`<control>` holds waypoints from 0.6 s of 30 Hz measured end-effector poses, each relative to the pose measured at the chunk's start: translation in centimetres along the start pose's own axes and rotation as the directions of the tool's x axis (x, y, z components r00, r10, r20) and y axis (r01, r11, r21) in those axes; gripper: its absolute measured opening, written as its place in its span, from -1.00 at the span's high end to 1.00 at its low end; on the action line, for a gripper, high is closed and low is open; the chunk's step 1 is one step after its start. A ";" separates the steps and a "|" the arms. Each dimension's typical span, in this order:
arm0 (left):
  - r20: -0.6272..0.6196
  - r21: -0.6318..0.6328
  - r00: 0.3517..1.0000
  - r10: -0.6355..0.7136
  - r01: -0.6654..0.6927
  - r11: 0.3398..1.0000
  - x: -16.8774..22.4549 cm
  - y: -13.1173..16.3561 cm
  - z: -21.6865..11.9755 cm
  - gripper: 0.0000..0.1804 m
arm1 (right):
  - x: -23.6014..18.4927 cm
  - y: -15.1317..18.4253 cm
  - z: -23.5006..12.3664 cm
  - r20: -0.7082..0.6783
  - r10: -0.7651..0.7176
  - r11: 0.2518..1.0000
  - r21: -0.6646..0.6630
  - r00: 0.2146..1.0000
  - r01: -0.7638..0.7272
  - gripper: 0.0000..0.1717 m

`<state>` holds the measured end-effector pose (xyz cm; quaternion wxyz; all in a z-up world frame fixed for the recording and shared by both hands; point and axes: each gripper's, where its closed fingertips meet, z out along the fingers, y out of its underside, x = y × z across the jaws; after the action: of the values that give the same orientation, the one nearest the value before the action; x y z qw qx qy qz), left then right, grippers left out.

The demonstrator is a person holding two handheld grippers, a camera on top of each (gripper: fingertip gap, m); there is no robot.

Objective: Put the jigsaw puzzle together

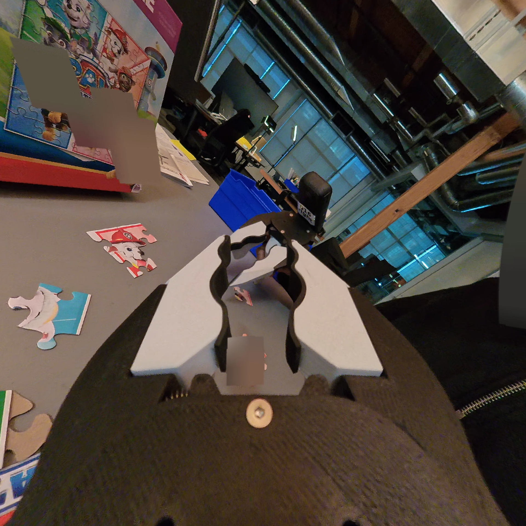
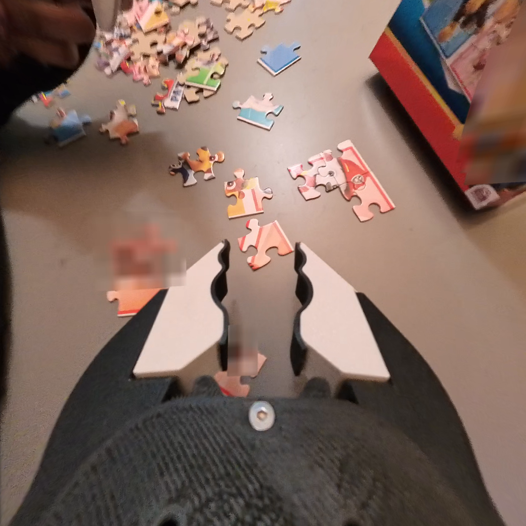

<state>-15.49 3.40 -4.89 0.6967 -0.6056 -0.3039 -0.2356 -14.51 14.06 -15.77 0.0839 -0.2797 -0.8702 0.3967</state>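
On the grey worktop (image 2: pixel 370 284) lie scattered jigsaw pieces, among them a pink-striped piece (image 2: pixel 264 244), a joined red-helmet dog cluster (image 2: pixel 344 179) and a heaped pile (image 2: pixel 170 42), beside a red-sided puzzle box (image 2: pixel 421 94), some leaflets (image 1: pixel 176 159) and a blue bin (image 1: pixel 242 199).

surface: grey table (image 1: pixel 71 216) under jaws | beyond fingertips: blue bin (image 1: pixel 239 196), tall windows (image 1: pixel 321 148) with blue light | above right: metal ducts (image 1: pixel 313 48), wooden beam (image 1: pixel 421 182) | room was dim

Blk body, white fingers (image 2: pixel 196 307), blk pads.
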 end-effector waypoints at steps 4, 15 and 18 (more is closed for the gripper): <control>0.006 0.000 1.000 -0.006 0.006 1.000 -0.2 0.1 -0.1 0.60 | -0.5 0.3 2.0 0.077 -0.075 0.995 -0.056 0.994 0.079 0.44; 0.017 -0.006 0.999 -0.030 0.031 1.000 -1.4 0.0 0.2 0.60 | 3.6 2.1 2.4 -0.144 0.014 0.989 -0.141 0.990 -0.035 0.53; 0.013 -0.011 0.999 -0.040 0.040 0.999 -1.7 0.1 0.4 0.60 | 6.4 2.8 1.2 -0.324 0.168 0.974 -0.088 0.931 -0.207 0.55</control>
<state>-16.69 3.74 -6.15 0.6866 -0.6047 -0.3189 -0.2474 -19.05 18.33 -19.11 0.1660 -0.4256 -0.8374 0.3001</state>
